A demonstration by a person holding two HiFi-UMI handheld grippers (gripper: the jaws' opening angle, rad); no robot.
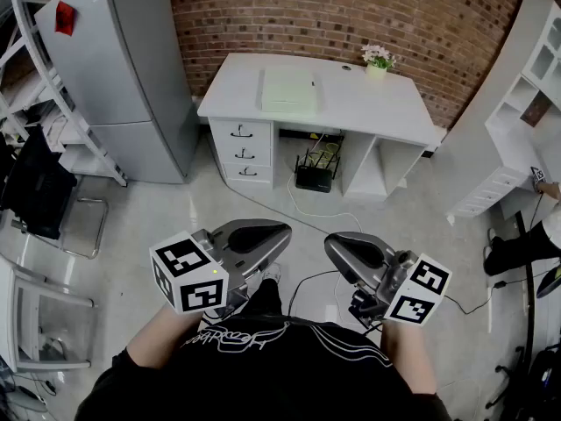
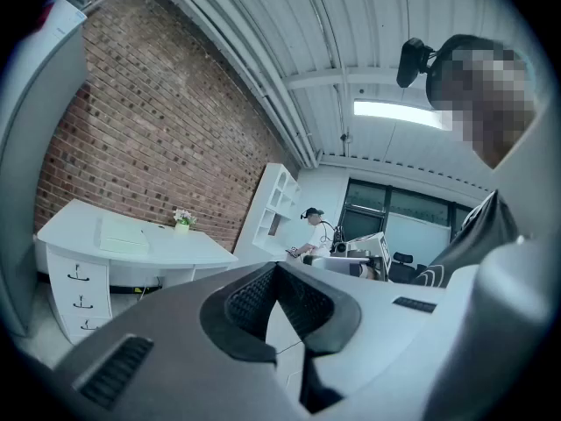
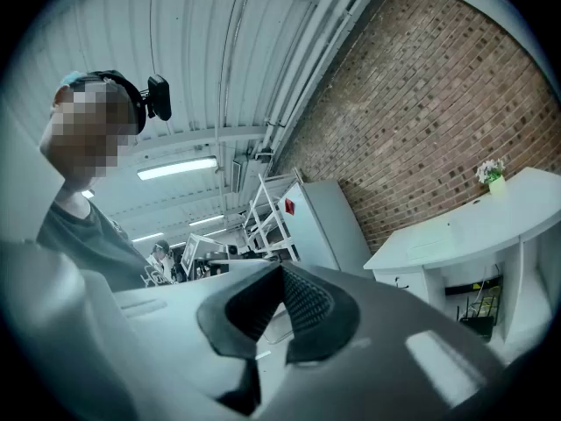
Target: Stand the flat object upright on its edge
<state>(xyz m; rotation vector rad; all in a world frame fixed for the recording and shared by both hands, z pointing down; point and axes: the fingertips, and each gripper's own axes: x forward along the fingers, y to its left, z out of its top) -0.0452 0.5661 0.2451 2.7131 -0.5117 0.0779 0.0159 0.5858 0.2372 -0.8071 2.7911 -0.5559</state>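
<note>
Waiting: left tool [image 1: 273,232] and right tool [image 1: 340,246] are hovering closed and empty, well apart from the counter [image 1: 377,108].
Object: flat object [image 1: 287,89] is lying flat there.
Next: probably approaching, then opening jaws.

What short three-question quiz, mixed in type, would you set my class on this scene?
1. True or false: the left tongs and the right tongs are both shut and empty.
2. The flat pale pad lies on: A the floor; B the white desk; C the grey fridge.
3. Name the thing at the desk's far right corner in the head view.
Key: 1 true; 2 B; 3 a small pot of flowers.
</note>
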